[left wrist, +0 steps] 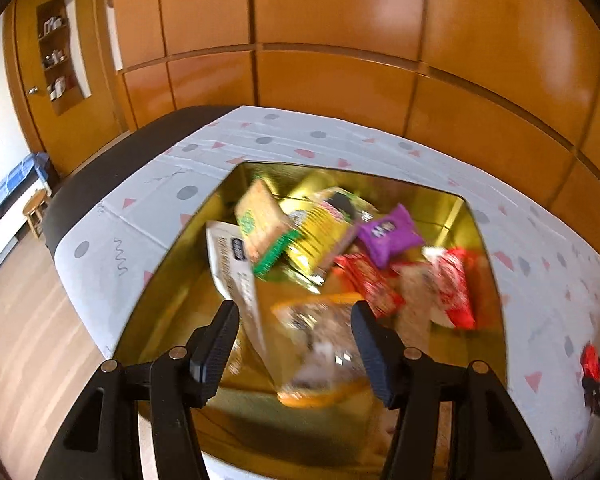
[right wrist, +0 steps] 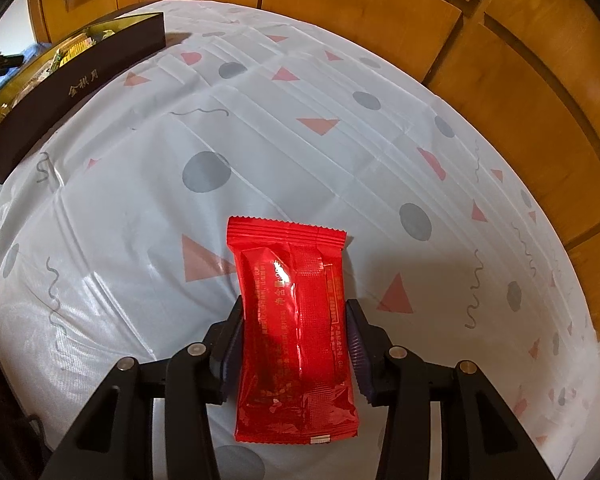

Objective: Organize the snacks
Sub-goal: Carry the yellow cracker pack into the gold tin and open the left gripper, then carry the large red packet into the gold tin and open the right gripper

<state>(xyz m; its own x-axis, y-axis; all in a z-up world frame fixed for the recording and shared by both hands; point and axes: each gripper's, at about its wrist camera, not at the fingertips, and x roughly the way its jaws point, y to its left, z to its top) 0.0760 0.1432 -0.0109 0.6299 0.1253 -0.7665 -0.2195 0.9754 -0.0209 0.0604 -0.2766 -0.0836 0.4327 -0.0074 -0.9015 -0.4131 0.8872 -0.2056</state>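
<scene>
our right gripper (right wrist: pixel 296 344) clamps the red packet (right wrist: pixel 296 320); our left gripper (left wrist: pixel 294 332) hangs open, empty, above the snack box (left wrist: pixel 488 280).

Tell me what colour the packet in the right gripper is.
Bright red packet, clearest in the right wrist view.

Right hand-held gripper (right wrist: pixel 296 334) clamped on a shiny red snack packet (right wrist: pixel 294 320), pads squeezing both long sides, packet poking out past the fingertips over the tabletop (right wrist: pixel 340 92). Patterned white cloth (right wrist: pixel 120 208) with grey dots and pink triangles all over. Dark box (right wrist: pixel 76 84) with gold lettering over by the far left corner, a few snacks visible inside. Wooden panels (right wrist: pixel 500 92) behind.
</scene>
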